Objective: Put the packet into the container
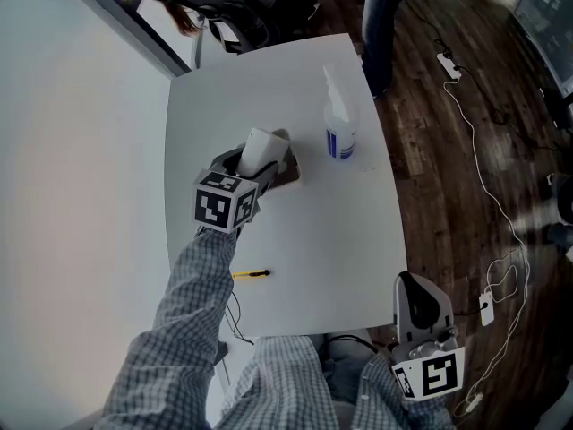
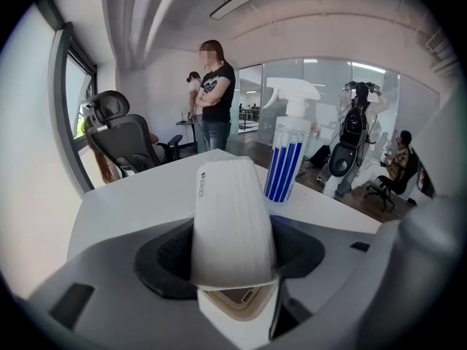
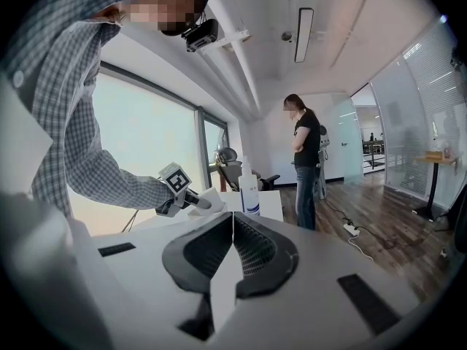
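My left gripper [image 1: 260, 164] is shut on a white packet [image 1: 258, 150], which stands upright between its pads over the middle of the white table [image 1: 313, 240]. In the left gripper view the packet [image 2: 230, 224] fills the gap between the jaws. Right under it is a small container [image 2: 241, 305], white outside and tan inside. In the head view only a brown edge of the container [image 1: 288, 176] shows beside the packet. My right gripper [image 1: 414, 285] hangs off the table's near right corner. Its pads meet [image 3: 232, 228] with nothing between them.
A white and blue spray bottle [image 1: 339, 124] stands on the table just right of the container. A yellow pen [image 1: 251, 274] lies near the front edge. A person [image 2: 214, 93] stands beyond the far end, next to an office chair [image 2: 124, 141]. Cables [image 1: 483, 177] run over the wooden floor at the right.
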{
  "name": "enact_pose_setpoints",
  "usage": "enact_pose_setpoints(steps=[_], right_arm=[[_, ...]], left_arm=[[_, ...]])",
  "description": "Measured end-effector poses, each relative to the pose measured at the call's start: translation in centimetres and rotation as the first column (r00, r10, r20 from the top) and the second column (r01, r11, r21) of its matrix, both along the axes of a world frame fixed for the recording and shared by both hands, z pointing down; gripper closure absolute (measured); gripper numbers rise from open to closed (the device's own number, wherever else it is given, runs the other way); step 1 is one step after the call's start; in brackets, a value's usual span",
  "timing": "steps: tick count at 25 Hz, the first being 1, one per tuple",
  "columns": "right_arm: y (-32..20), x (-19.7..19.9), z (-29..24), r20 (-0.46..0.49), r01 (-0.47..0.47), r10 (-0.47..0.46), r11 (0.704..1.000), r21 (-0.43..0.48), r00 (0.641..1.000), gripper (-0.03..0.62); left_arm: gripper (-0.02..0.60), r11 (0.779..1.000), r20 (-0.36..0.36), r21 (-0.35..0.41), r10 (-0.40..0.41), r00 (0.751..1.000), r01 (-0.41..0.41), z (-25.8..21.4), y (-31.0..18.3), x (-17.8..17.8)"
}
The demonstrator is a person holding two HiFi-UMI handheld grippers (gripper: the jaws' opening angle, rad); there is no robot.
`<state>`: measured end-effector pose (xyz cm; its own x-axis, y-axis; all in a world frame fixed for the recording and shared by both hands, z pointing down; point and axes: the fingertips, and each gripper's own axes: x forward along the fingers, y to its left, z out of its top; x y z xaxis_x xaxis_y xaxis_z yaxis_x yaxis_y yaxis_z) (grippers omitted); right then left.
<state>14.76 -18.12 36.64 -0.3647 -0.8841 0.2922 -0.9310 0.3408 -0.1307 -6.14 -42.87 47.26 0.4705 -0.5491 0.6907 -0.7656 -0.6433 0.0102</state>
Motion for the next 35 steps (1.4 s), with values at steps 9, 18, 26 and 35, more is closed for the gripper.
enact_pose_setpoints(steps=[9,18,26,35], right_arm=[[-0.4,-0.5,0.2,0.002,0.006,-0.006,1.0,-0.005,1.0,0.579],[-0.3,-0.6,0.6,0.002,0.007,-0.007,1.0,-0.017,1.0,0.579],[-0.1,-0.9,0.9,0.004,0.012,-0.012,1.0,-0.017,1.0,0.579],[0.2,-1.4,1.1,0.0,0.015,-0.015,1.0,-0.015,1.0,0.579]], left_arm=[[0.305,0.997,0.093,-0.067,0.053,0.994,-0.047,2.9,0.3,0.1],[0.305,0.997,0.107,-0.05,0.068,0.992,-0.063,3.2,0.0,0.3],[0.282,0.997,0.11,-0.019,0.078,0.991,-0.077,3.1,0.0,0.5],[0.249,0.997,0.066,0.041,0.063,0.996,-0.066,1.6,-0.2,0.6]])
